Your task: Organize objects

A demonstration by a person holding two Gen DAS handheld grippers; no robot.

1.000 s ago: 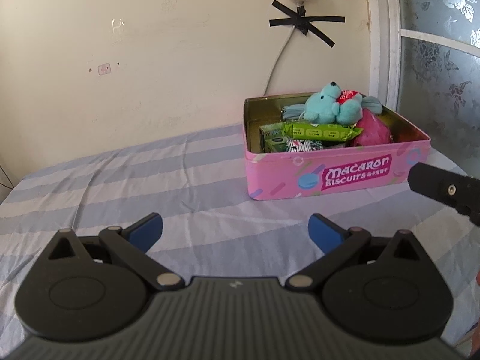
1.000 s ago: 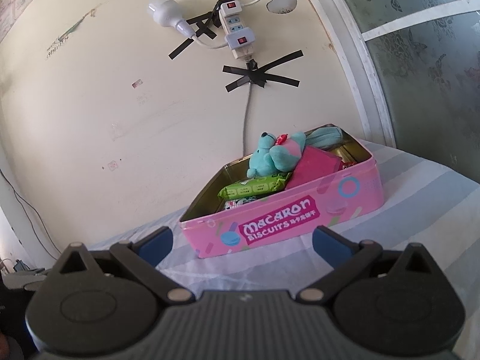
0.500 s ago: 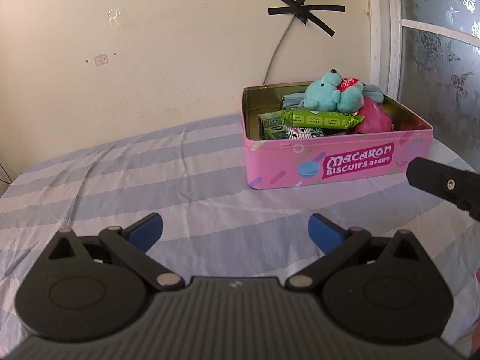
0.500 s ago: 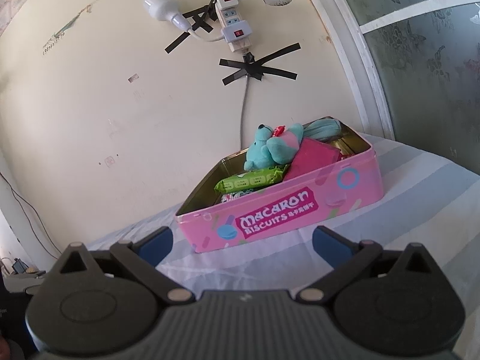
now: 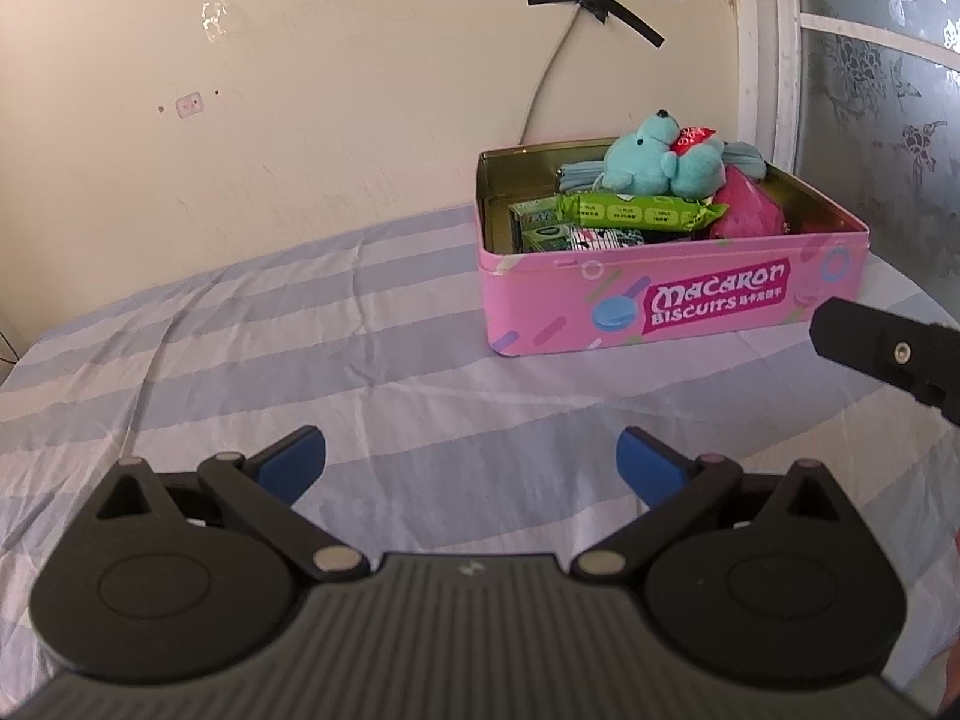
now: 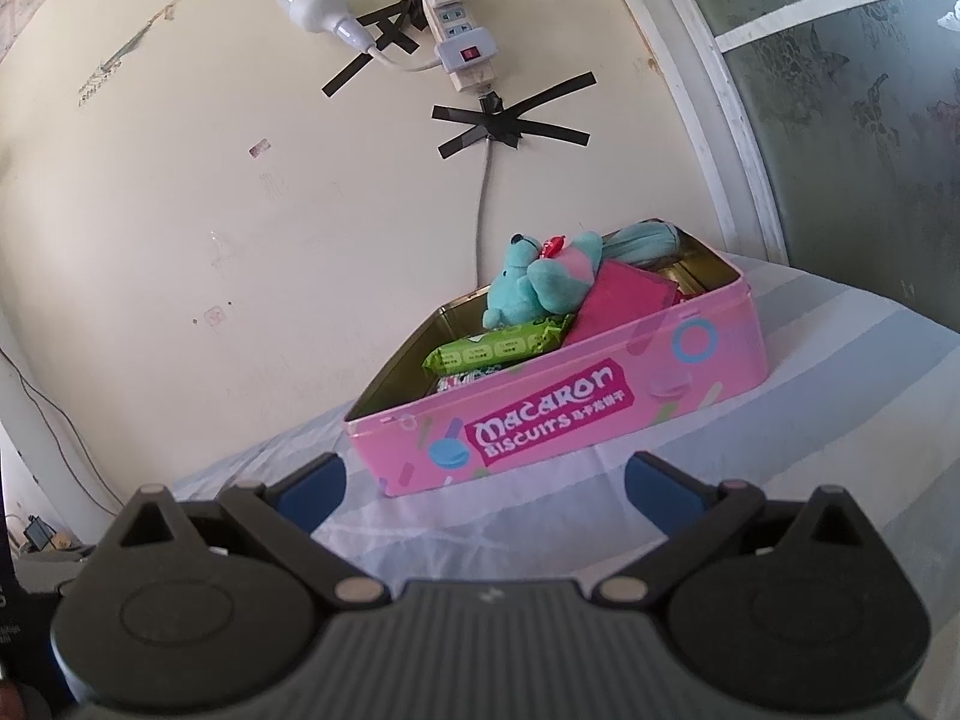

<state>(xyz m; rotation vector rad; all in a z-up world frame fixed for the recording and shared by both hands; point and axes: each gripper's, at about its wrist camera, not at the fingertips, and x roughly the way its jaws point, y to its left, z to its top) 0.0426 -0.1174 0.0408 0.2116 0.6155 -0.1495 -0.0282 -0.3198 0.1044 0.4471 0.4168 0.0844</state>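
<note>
We take the pink Macaron Biscuits tin [image 5: 672, 306] as our reference. It stands lidless on a blue-and-white striped cloth [image 5: 312, 324], close to a cream wall [image 5: 300, 90], with its labelled long side facing both cameras.

Inside the tin we record a teal plush bear [image 5: 657, 165] lying on top of the other contents, with a red item at its neck (too small to identify). Under the bear, a green snack packet [image 5: 636, 213] lies across the tin. Beside the packet, toward the tin's window-side end, a magenta pouch [image 5: 750, 213] leans up above the rim. Behind the bear, against the tin's rear wall, sits a grey-blue fabric item [image 6: 645, 240]. Below the packet we see a green box [image 5: 534, 219] and a black-and-white patterned wrapper [image 5: 606, 237], both partly hidden.

The left gripper [image 5: 471, 462] hovers over bare cloth, well in front of the tin and toward its wall-side end; its blue-padded fingers [image 5: 294, 459] are spread wide and carry nothing. The right gripper [image 6: 483, 483] sits just in front of the tin's labelled side, likewise spread wide and empty. One of its black fingers shows in the left view, near the tin's window-side front corner.

Above the tin, a grey cable [image 6: 483, 204] runs up the wall to a white power strip [image 6: 462, 36], fixed with crossed black tape [image 6: 510, 123].
</note>
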